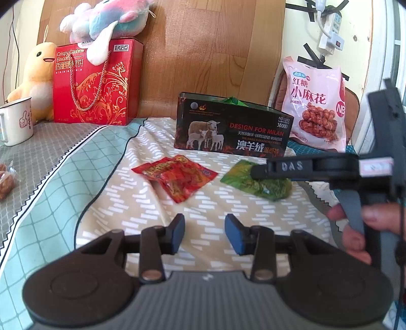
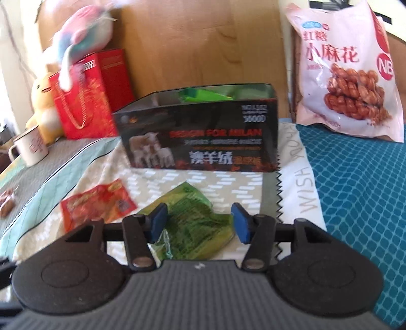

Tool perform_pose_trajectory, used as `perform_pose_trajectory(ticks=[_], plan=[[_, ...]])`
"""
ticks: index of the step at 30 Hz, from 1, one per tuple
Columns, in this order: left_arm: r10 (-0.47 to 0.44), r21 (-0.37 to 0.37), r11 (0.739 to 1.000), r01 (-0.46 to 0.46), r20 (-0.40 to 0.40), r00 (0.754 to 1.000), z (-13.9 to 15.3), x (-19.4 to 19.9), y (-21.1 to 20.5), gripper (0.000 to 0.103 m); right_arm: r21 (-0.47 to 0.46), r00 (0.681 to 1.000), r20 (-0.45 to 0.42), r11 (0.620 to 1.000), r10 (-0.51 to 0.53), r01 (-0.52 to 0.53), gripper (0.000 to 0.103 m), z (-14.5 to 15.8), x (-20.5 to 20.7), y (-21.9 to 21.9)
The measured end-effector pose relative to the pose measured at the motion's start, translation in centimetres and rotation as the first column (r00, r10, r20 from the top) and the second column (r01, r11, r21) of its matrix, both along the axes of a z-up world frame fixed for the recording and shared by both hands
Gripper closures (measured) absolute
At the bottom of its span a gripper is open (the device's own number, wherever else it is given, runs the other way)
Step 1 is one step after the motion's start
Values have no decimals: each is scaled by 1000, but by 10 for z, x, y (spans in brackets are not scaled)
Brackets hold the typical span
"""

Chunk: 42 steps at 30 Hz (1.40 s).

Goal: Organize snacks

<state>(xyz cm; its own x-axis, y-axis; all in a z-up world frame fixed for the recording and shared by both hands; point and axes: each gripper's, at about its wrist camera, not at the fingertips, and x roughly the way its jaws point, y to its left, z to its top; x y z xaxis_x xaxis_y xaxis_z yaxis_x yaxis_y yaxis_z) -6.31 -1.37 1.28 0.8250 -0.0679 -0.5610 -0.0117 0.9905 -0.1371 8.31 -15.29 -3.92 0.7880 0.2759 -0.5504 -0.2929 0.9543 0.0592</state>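
A green snack packet [image 2: 195, 223] lies on the patterned cloth, between the open jaws of my right gripper [image 2: 199, 223], which is low over it; it also shows in the left wrist view [image 1: 256, 184] under the right gripper's arm. A red snack packet [image 1: 175, 176] lies to its left, also seen in the right wrist view [image 2: 97, 203]. Behind them stands an open black box [image 1: 232, 132] with a green packet [image 2: 200, 95] inside. My left gripper [image 1: 204, 232] is open and empty, short of the red packet.
A red gift box [image 1: 94, 83] with plush toys [image 1: 106, 22] stands at the back left, next to a white mug [image 1: 16, 121]. A pink bag of twisted snacks [image 1: 316, 106] leans at the back right. Wrapped snacks [image 1: 5, 177] lie at the left edge.
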Motion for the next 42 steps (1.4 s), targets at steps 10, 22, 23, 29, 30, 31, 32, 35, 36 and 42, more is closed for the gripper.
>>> perform_pose_trajectory(ticks=[10, 22, 23, 29, 30, 31, 32, 35, 36, 42], plan=[[4, -15, 1000, -4, 2, 1000, 0, -1, 2, 67, -29, 991, -4, 991, 131, -131, 46, 0, -59, -12], [-2, -4, 1000, 2, -1, 1000, 0, -2, -1, 64, 19, 960, -20, 960, 280, -280, 45, -8, -144, -25], [-3, 0, 1000, 3, -1, 1000, 0, -2, -2, 63, 25, 961, -14, 961, 276, -275, 44, -8, -147, -25], [-6, 13, 1000, 6, -4, 1000, 0, -2, -4, 63, 59, 966, -1, 964, 258, -258, 41, -9, -158, -37], [-8, 13, 1000, 8, -4, 1000, 0, -2, -4, 63, 55, 967, 1, 965, 256, -256, 40, -10, -159, -37], [-9, 13, 1000, 9, -6, 1000, 0, -2, -4, 62, 47, 966, 4, 965, 258, -257, 40, -10, -162, -38], [-11, 15, 1000, 11, -7, 1000, 0, -2, -4, 61, 34, 965, 8, 965, 261, -261, 40, -11, -164, -37], [-20, 26, 999, 20, -9, 1000, 0, -1, -6, 59, -21, 961, 25, 961, 277, -276, 40, -13, -173, -32], [-21, 29, 999, 22, -10, 1000, 0, -1, -6, 59, -45, 959, 32, 959, 281, -279, 40, -14, -176, -30], [-23, 33, 999, 23, -10, 1000, 0, -1, -6, 59, -55, 939, 30, 939, 343, -341, 40, -15, -183, -16]])
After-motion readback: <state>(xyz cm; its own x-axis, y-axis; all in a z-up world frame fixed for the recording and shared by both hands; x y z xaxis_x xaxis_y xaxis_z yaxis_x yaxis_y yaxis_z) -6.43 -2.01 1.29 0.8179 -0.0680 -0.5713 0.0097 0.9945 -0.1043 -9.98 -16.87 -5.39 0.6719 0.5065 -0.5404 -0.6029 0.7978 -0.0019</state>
